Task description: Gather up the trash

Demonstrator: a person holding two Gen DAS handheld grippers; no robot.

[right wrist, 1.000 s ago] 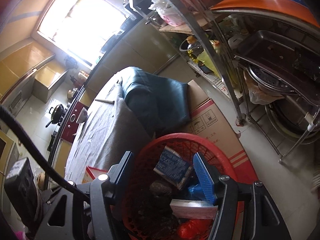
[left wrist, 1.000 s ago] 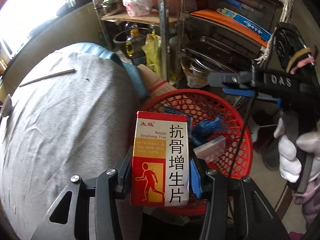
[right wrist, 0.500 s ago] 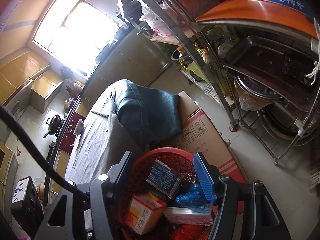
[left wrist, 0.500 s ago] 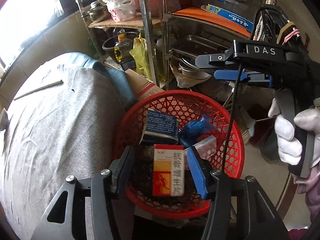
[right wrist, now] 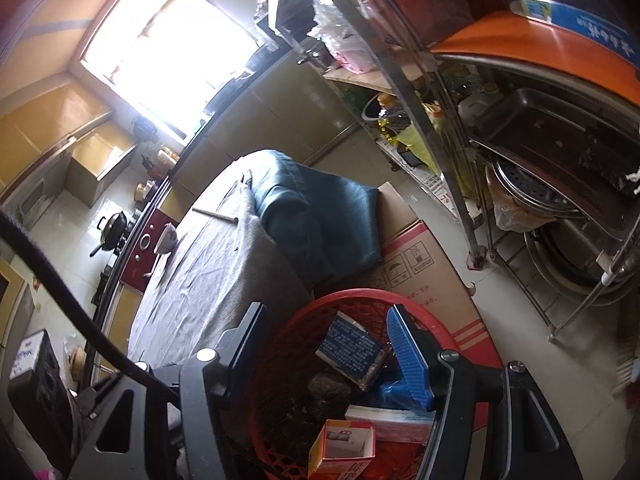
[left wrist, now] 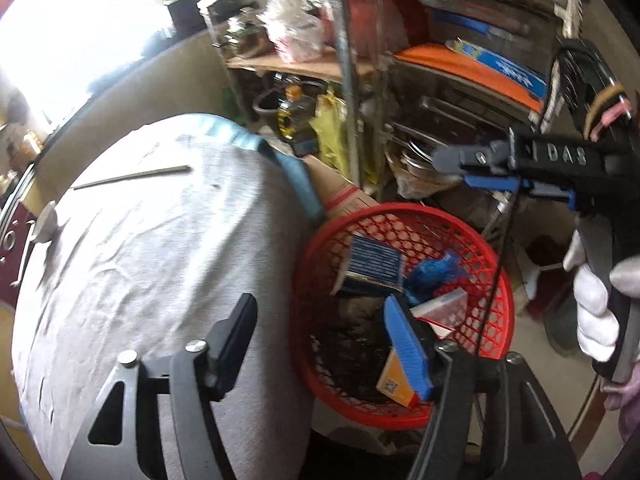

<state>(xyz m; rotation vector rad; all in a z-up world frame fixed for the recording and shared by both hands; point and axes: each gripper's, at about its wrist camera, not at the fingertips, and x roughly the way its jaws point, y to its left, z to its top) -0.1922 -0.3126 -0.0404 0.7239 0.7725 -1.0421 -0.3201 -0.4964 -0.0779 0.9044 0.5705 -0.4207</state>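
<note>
Dropped from the left hand-held gripper (left wrist: 320, 344), the orange medicine carton (right wrist: 344, 450) is now lying in the red basket (left wrist: 496, 276) below. Jaws are opening, nothing between them; the right hand-held gripper (right wrist: 328, 354) is hanging spread and empty. Light, stiff cardboard, best pinched across its flat faces. Counting inside: three boxes, one blue crumpled wrapper (left wrist: 436, 270).

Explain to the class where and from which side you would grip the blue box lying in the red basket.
Grip the blue box across its narrow side edges, coming from above. It leans tilted against the red basket wall with its broad face up, so the thin sides are likely the only span the jaws could close on.
</note>
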